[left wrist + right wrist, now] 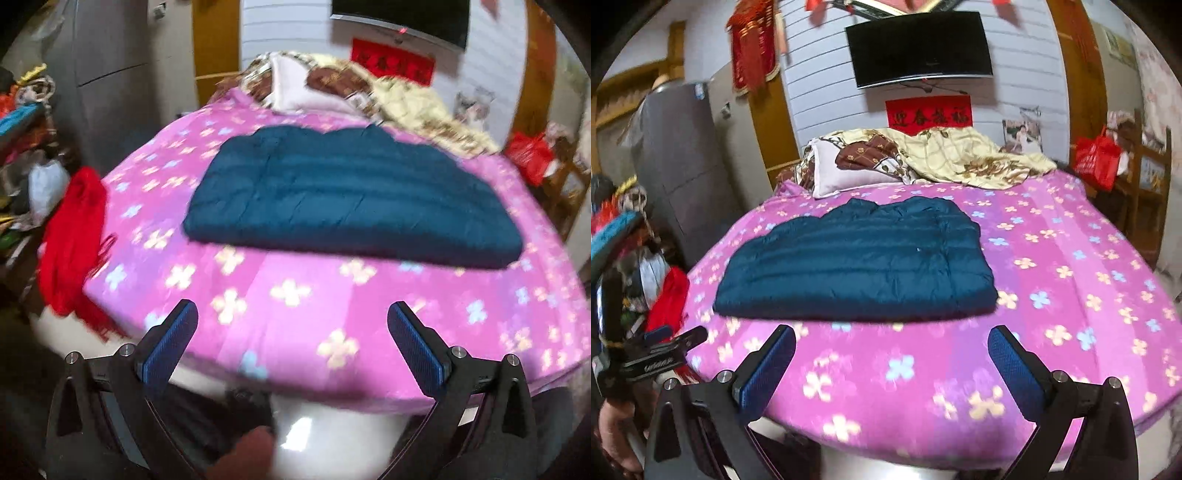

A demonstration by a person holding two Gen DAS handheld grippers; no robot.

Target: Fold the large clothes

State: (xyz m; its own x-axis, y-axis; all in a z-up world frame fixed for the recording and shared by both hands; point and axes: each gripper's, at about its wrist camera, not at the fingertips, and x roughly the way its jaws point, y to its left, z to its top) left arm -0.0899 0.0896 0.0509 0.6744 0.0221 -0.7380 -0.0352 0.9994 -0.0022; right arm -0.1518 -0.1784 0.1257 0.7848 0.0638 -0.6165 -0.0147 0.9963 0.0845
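Teal jacket (857,258) lies folded on pink bedsheet (1052,295); both tools spread, empty.

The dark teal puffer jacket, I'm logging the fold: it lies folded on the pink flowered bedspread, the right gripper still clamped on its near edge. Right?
Not quite. The dark teal puffer jacket does lie folded on the pink flowered bedspread, but the right gripper is open and empty, short of the jacket's near edge, as the right wrist view shows.

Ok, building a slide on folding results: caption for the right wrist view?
Folded dark teal puffer jacket lies on the pink floral bedspread; open right gripper hangs empty.
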